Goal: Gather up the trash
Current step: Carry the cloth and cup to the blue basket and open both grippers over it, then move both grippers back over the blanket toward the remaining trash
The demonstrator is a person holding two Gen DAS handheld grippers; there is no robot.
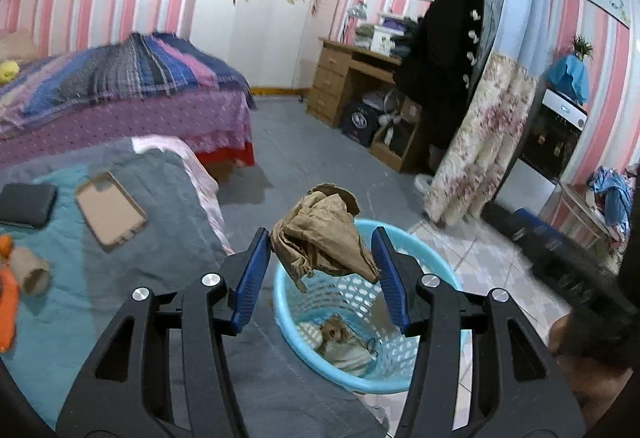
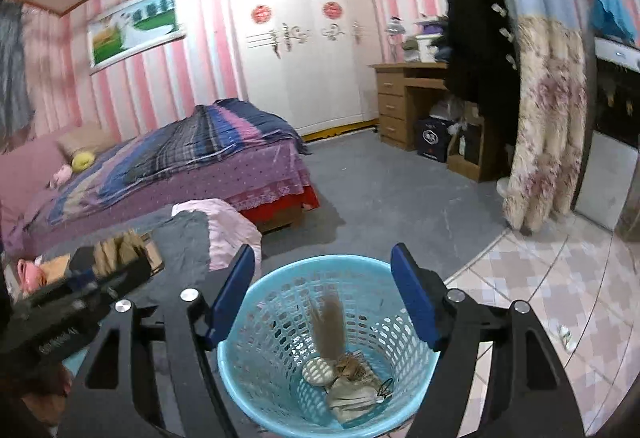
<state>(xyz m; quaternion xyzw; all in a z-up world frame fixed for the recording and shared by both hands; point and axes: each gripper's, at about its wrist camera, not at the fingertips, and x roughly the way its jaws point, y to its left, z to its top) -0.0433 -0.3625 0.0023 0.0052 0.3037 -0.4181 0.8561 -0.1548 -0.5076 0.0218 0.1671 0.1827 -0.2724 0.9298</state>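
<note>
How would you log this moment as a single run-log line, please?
left gripper: shut on brown paper, above blue basket | right gripper: open, empty, over basket | basket: trash inside

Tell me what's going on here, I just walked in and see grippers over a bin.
A person is collecting trash with two handheld grippers. The left gripper has crumpled brown paper between its fingers above the blue basket, which already holds some scraps. The right gripper hangs open and empty over the same basket. A cardboard tube lies on the nearby bed.
</note>
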